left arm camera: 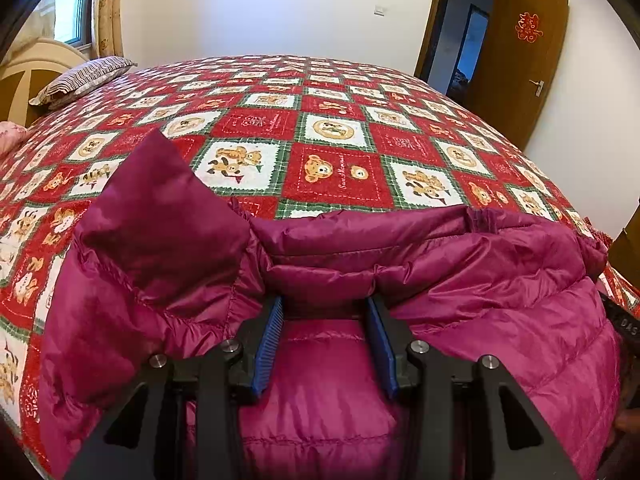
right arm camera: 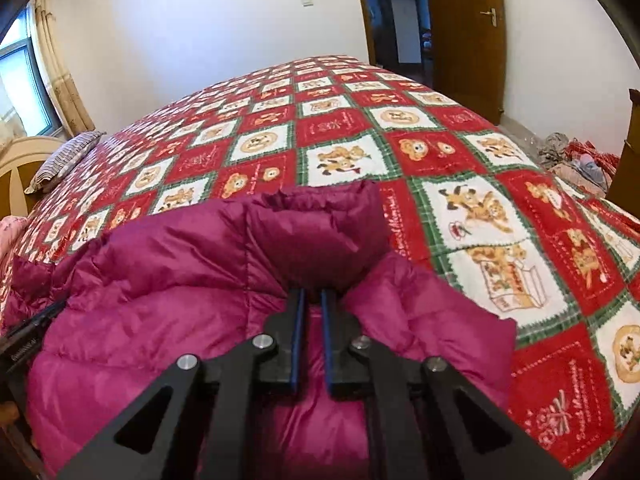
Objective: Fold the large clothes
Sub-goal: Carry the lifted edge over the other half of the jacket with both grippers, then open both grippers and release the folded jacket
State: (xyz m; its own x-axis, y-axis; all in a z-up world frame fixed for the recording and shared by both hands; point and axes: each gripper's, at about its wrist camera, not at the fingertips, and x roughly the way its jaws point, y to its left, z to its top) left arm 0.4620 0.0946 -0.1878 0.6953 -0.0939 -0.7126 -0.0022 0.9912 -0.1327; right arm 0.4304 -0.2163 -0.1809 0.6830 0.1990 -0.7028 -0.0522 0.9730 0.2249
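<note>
Slippage looks like the main risk: the magenta down jacket (left arm camera: pixel 480 280) is slick, shiny nylon, quilted into puffy channels, and the right tool (right arm camera: pixel 312 300) has its blue pads nearly together on only a bunched ridge of it, so a quick lift could let the fabric slide free. The left tool (left arm camera: pixel 324 308) stands about half open with a thick padded roll between its pads; I cannot tell whether it truly grips, and if it doesn't, one side would sag and the fold would go crooked. The jacket lies heaped at the near edge of the bed (left arm camera: pixel 332 128), one sleeve (left arm camera: pixel 156 200) flopped up loosely, on a nubbly red, white and green bear-print bedspread (right arm camera: pixel 480 216) that may drag at it.
</note>
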